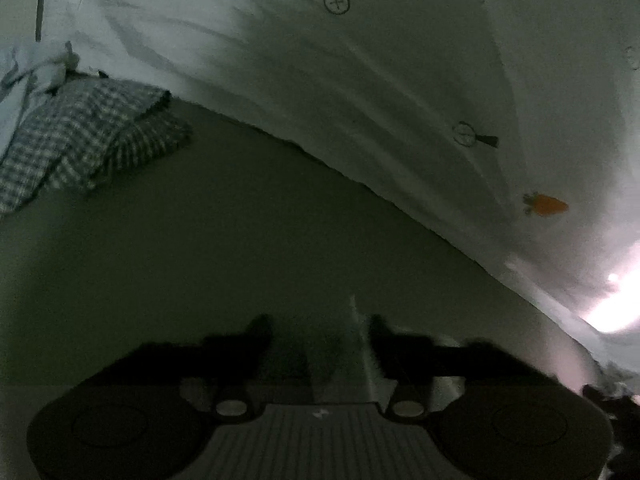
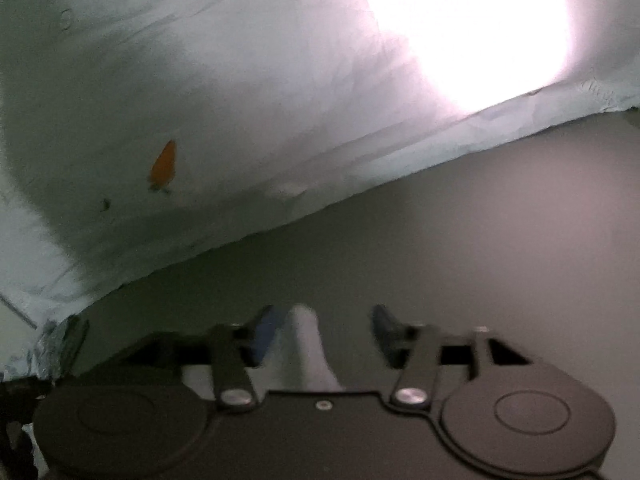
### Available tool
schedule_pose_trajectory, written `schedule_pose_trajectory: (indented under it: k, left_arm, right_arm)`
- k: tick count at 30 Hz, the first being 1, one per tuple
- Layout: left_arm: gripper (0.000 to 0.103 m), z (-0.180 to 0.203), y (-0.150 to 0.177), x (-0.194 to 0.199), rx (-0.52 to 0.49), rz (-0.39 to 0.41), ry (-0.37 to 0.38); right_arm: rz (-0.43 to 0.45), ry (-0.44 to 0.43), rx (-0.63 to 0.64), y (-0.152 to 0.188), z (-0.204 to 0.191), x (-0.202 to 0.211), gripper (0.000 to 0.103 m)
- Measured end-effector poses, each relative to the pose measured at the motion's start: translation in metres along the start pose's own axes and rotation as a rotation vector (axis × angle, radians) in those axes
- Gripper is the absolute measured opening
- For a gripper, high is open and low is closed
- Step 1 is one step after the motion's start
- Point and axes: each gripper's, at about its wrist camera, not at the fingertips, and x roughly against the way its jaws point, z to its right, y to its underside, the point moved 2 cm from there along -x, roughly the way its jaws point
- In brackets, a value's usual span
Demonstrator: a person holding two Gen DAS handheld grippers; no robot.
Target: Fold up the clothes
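White garment (image 1: 360, 92) (carrot print) spread ahead | left hand-held gripper (image 1: 320, 332), right hand-held gripper (image 2: 324, 328) parted, gripping nothing

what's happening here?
Clothes folding, mid-step. A white garment with a carrot print is spread across the table. Both grippers sit at its near edge with fingers apart: a strip of white cloth lies between the left gripper fingers and a fold between the right gripper fingers, neither clamped. A checked cloth lies bunched at far left.
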Motion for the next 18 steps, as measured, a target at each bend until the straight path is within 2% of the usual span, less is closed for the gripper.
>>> schedule_pose_trajectory:
  k: [2, 3, 4, 6, 9, 10, 13, 15, 16, 18]
  left_arm:
    - [0.078, -0.002, 0.005, 0.008, -0.022, -0.028, 0.031]
    - [0.083, -0.003, 0.009, 0.012, -0.030, -0.045, 0.046]
    - [0.089, -0.006, 0.015, 0.015, -0.034, -0.067, 0.064]
    - [0.093, -0.011, 0.028, 0.014, -0.025, -0.122, 0.117]
    - [0.096, -0.016, 0.045, 0.008, 0.015, -0.197, 0.189]
    - [0.101, -0.017, 0.050, 0.007, 0.037, -0.198, 0.210]
    - [0.102, -0.013, 0.060, -0.002, 0.130, -0.234, 0.308]
    - [0.102, -0.006, 0.067, -0.010, 0.172, -0.269, 0.384]
    - [0.102, 0.000, 0.071, -0.011, 0.163, -0.262, 0.390]
    - [0.102, 0.008, 0.076, -0.009, 0.124, -0.248, 0.385]
  right_arm:
    - [-0.065, -0.041, 0.005, 0.012, 0.004, 0.002, 0.057]
    - [-0.097, -0.060, 0.009, 0.018, 0.007, 0.003, 0.057]
    - [-0.126, -0.077, 0.007, 0.025, 0.010, 0.003, 0.059]
    - [-0.183, -0.109, -0.002, 0.037, 0.016, 0.004, 0.064]
    - [-0.248, -0.190, -0.107, 0.051, 0.029, 0.004, 0.072]
    - [-0.236, -0.217, -0.156, 0.055, 0.036, 0.004, 0.078]
    - [-0.222, -0.303, -0.298, 0.057, 0.053, 0.003, 0.083]
    - [-0.306, -0.427, -0.394, 0.065, 0.054, -0.006, 0.084]
    - [-0.312, -0.459, -0.406, 0.068, 0.051, -0.010, 0.089]
    - [-0.277, -0.461, -0.362, 0.071, 0.039, -0.008, 0.098]
